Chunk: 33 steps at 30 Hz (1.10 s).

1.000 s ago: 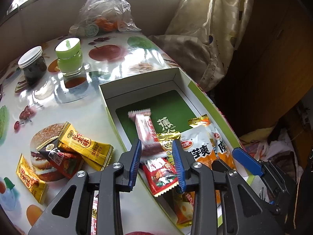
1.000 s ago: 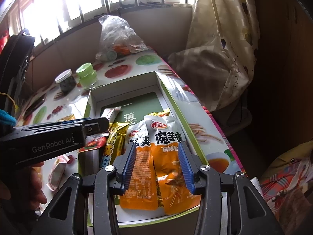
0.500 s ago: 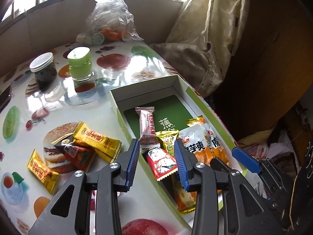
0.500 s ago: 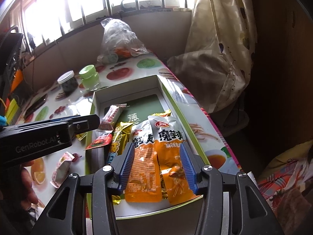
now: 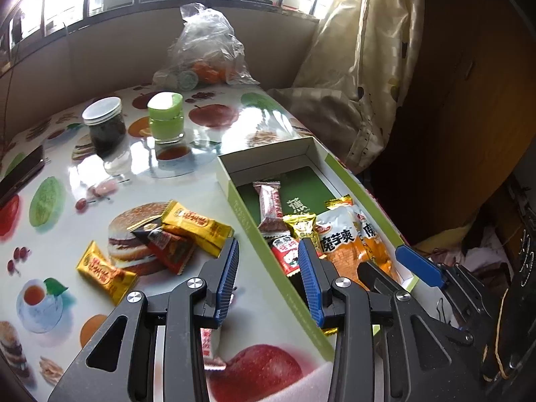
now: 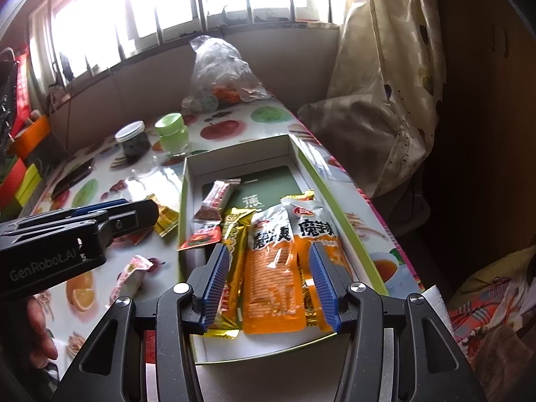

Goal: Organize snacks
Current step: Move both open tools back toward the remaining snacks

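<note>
A green-edged white box (image 5: 241, 217) (image 6: 335, 207) holds a pink-red bar (image 5: 269, 204) (image 6: 216, 201), a red packet (image 5: 284, 254), a gold packet (image 6: 234, 234) and two orange packets (image 5: 341, 244) (image 6: 271, 268). On the table left of the box lie two yellow packets (image 5: 196, 227) (image 5: 104, 271), a red packet (image 5: 167, 244) and a pink-white sweet (image 6: 130, 274). My left gripper (image 5: 268, 248) hovers open over the box's left wall, nothing between its fingers. My right gripper (image 6: 268, 254) hangs open above the orange packets at the box's near end, apart from them.
A dark jar (image 5: 104, 124), a green jar (image 5: 165, 117) and a clear plastic bag (image 5: 207, 50) stand at the back of the fruit-print table. A phone (image 5: 20, 181) lies far left. A curtain (image 5: 351, 67) hangs past the table's right edge.
The pink-red bar, blurred between the left jaws a second ago, now lies still in the box. My left gripper has pulled back and up, toward the left. My right gripper backed off slightly.
</note>
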{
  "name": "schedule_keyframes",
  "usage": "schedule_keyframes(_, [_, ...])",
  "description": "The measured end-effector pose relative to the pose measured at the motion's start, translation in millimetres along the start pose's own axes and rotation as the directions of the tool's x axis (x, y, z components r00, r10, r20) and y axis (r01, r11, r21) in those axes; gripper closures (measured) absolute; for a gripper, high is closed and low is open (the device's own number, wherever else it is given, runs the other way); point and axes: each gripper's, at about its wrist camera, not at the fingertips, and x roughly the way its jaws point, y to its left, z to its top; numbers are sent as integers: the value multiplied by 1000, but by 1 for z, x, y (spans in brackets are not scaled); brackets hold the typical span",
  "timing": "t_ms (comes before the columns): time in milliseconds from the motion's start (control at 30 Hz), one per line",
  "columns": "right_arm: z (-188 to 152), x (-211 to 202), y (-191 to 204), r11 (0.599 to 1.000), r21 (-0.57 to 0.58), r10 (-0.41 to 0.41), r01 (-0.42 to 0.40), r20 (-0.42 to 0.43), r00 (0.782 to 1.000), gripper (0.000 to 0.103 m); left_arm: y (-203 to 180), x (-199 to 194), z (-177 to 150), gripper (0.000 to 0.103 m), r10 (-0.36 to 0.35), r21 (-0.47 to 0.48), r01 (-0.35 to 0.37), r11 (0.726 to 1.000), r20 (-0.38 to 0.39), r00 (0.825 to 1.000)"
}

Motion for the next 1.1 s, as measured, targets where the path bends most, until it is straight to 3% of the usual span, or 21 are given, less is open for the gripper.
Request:
schedule_keyframes(633, [-7, -13, 29, 998, -46, 45, -44, 7, 999, 53, 31, -38, -20, 65, 60, -42, -57, 997, 66, 996])
schedule_keyframes(1100, [-11, -10, 53, 990, -100, 94, -95, -13, 995, 53, 80, -52, -41, 65, 120, -167, -108, 980, 63, 991])
